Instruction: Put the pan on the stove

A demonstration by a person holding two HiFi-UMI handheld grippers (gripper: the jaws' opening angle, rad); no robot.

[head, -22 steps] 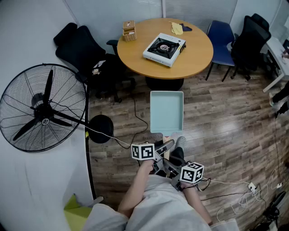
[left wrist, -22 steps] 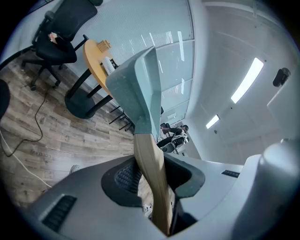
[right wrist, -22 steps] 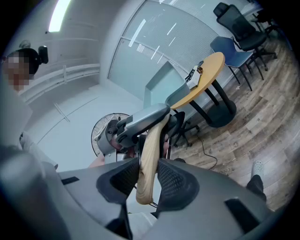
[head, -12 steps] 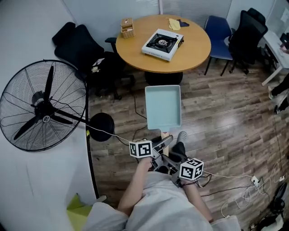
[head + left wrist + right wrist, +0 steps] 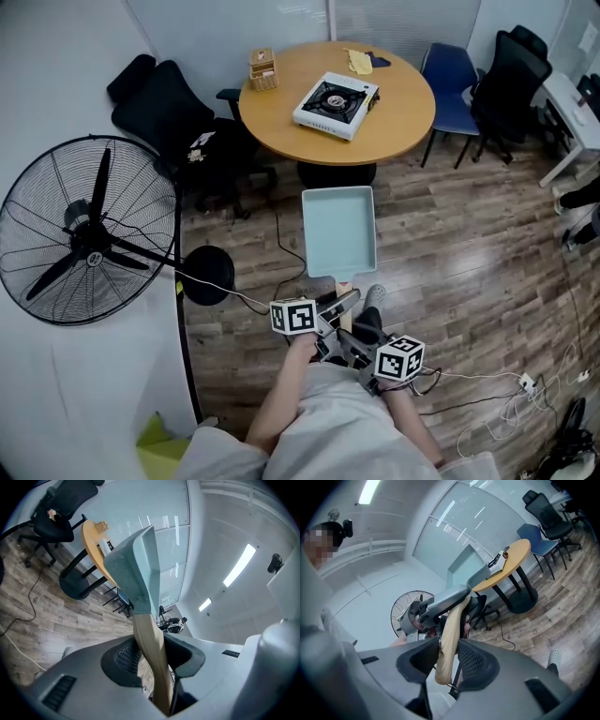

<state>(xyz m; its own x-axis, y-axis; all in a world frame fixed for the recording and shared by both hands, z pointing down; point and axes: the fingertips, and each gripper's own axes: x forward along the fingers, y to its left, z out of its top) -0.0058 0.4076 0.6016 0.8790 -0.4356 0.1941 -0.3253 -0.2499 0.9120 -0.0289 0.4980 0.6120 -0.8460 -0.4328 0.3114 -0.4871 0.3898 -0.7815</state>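
A pale teal rectangular pan (image 5: 339, 230) with a wooden handle (image 5: 343, 282) hangs level over the wood floor in front of me. My left gripper (image 5: 337, 305) is shut on the handle (image 5: 149, 637), which runs between its pads in the left gripper view, with the pan (image 5: 136, 559) beyond. My right gripper (image 5: 353, 339) is shut on the handle's end (image 5: 449, 637), just behind the left gripper (image 5: 436, 603). The portable gas stove (image 5: 337, 94) sits on the round wooden table (image 5: 281, 108) ahead, well beyond the pan.
A big floor fan (image 5: 89, 230) stands at the left, its cable trailing across the floor. Black office chairs (image 5: 169, 94) flank the table's left, a blue chair (image 5: 450, 70) its right. A wooden box (image 5: 262, 67) and a yellow cloth (image 5: 361, 59) lie on the table.
The head view has shifted slightly. The pan stays held out in front, with both grippers still on its handle.
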